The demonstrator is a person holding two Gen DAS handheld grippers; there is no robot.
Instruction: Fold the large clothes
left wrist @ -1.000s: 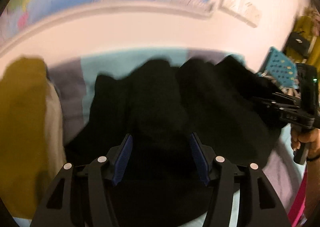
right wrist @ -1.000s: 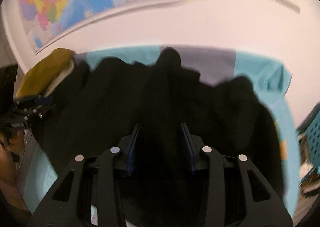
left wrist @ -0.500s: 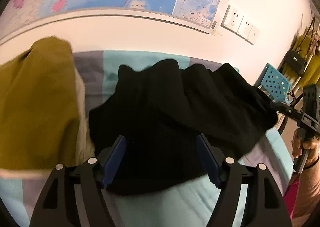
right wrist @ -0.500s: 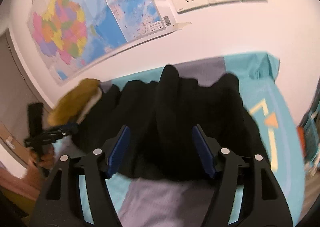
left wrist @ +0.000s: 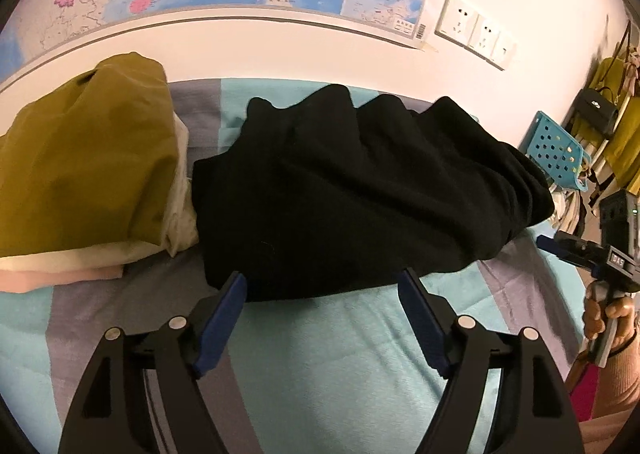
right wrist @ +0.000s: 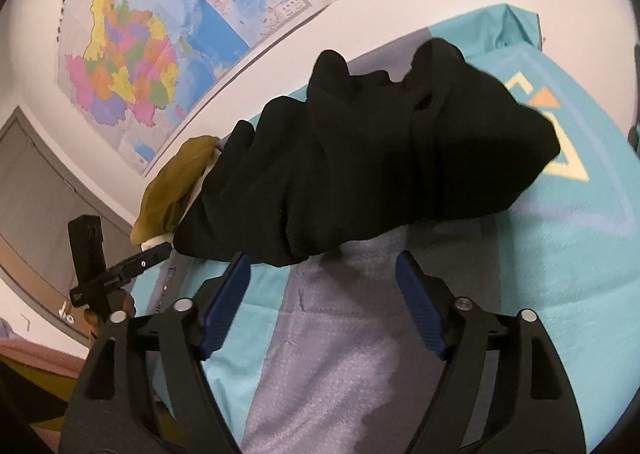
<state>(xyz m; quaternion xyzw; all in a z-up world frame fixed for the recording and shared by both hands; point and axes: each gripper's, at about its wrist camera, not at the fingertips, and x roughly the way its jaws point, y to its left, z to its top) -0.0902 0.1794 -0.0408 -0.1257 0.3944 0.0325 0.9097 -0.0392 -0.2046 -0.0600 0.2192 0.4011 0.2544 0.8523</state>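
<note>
Left wrist view: left gripper [left wrist: 322,286] is spread wide, jaws have just been opening, nothing between the pads, only the striped teal and grey bedspread [left wrist: 340,354] under them. Black garment [left wrist: 360,190] lies bunched just ahead of the fingertips, its near hem about level with the tips, apart from both pads. Its long axis runs across the view, left to right, rumpled folds at the far edge by the wall. Olive-yellow folded garment [left wrist: 84,170] sits on a cream one to the left, touching the black piece's left end. Right gripper [left wrist: 576,250] shows at the right edge, off the garment's right end, held in a hand [left wrist: 608,314]

Right wrist view: right gripper [right wrist: 322,278] is likewise spread, jaws have just been opening, only grey bedspread [right wrist: 340,354] in the gap. Black garment [right wrist: 380,158] sits just ahead, long axis slanting from lower left to upper right; its near edge hangs just past the left fingertip and clear of the right one. Left gripper [right wrist: 120,274] appears at lower left, near the garment's far end beside the olive pile [right wrist: 172,190]

Judgement: each gripper is nearer its own end of the bundle, so the next grab likely wants both going forward onto the near hem, one per end. Edge is dark on dark, so picking a single layer looks hard
</note>
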